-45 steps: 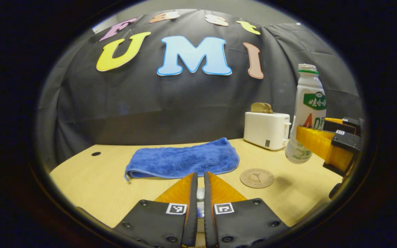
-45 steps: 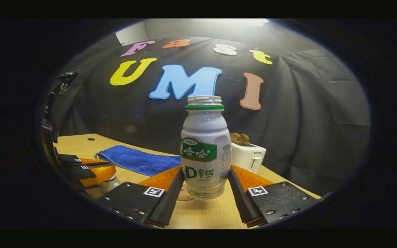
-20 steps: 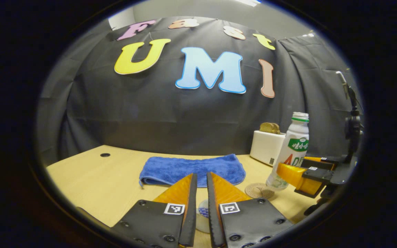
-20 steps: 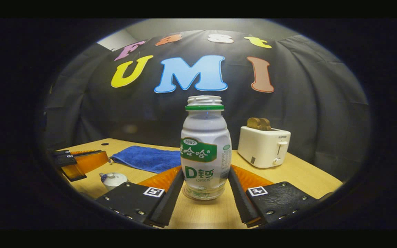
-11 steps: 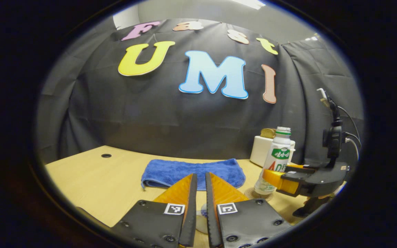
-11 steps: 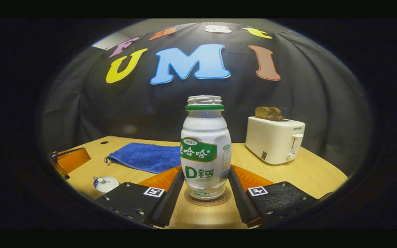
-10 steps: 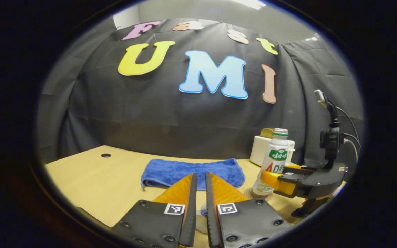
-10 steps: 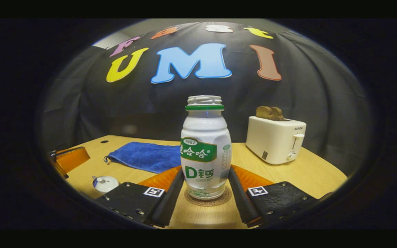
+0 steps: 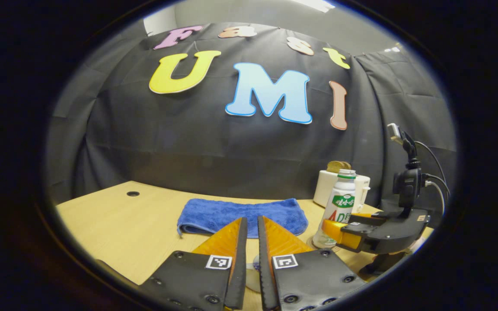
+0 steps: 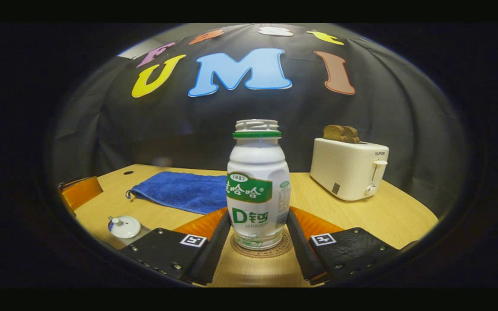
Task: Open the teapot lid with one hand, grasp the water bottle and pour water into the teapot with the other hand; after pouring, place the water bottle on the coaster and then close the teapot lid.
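right tongs (image 10: 257,242) clamp the water bottle (image 10: 257,190), upright on the coaster (image 10: 261,251) so it can be let go | left tongs (image 9: 249,250) nearly closed; whether they pinch anything, cannot tell | teapot lid (image 10: 124,226) sits on teapot, table (image 10: 387,216) left | release judged next

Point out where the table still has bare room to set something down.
Bare table lies left of the blue towel, out to the round hole. More lies between the bottle and the toaster. It is crowded around the coaster, the right gripper and the teapot lid.
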Demonstrator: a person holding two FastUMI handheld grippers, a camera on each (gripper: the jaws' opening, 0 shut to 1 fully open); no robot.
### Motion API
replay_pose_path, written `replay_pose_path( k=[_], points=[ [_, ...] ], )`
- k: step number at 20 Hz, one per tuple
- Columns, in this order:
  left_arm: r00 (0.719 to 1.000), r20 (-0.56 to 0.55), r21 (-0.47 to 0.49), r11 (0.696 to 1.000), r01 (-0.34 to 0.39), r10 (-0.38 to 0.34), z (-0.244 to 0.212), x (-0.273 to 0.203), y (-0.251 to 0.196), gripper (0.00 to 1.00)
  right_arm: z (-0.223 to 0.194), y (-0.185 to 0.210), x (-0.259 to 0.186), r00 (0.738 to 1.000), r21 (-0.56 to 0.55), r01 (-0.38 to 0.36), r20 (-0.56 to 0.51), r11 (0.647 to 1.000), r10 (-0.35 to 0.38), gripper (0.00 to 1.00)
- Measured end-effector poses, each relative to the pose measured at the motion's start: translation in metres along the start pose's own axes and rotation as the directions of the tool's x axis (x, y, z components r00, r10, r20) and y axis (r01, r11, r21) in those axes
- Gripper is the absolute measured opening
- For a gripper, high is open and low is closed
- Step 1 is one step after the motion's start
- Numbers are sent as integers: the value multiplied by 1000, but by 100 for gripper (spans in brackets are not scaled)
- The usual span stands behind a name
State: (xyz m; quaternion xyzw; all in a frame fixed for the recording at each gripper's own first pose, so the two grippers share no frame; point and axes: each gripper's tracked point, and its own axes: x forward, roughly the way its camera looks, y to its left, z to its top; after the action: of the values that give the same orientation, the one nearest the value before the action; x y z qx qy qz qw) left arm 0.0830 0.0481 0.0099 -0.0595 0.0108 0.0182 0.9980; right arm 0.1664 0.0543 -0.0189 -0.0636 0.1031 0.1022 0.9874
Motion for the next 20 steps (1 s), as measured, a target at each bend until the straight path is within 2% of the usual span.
replay_pose_path(
  k=[2,3,4,7,10,16,20],
  points=[
    [1000,-3,-1,1000,1,-1,0,1,0,15,-1,-1,0,1000,-6,0,0,1000,0,75],
    [1000,-5,1,1000,2,-2,-2,1,-1,25,-1,-1,0,1000,-4,1,2,1000,-1,77],
    [1000,-7,2,1000,1,-1,-3,1,-2,15,0,-2,-1,1000,-4,6,0,1000,-6,77],
    [1000,-9,5,1000,1,-1,-3,1,-1,15,0,-8,-4,1000,-9,26,3,1000,-26,99],
    [1000,-9,7,1000,0,1,-3,1,-1,25,5,-11,-11,999,-3,31,14,1000,-31,99],
    [999,34,11,1000,25,-25,17,-17,-17,26,20,-9,-60,996,0,37,85,999,-37,99],
    [998,38,5,999,43,-44,16,-49,-36,26,34,-10,-109,984,-16,67,165,998,-63,99]
  ],
)
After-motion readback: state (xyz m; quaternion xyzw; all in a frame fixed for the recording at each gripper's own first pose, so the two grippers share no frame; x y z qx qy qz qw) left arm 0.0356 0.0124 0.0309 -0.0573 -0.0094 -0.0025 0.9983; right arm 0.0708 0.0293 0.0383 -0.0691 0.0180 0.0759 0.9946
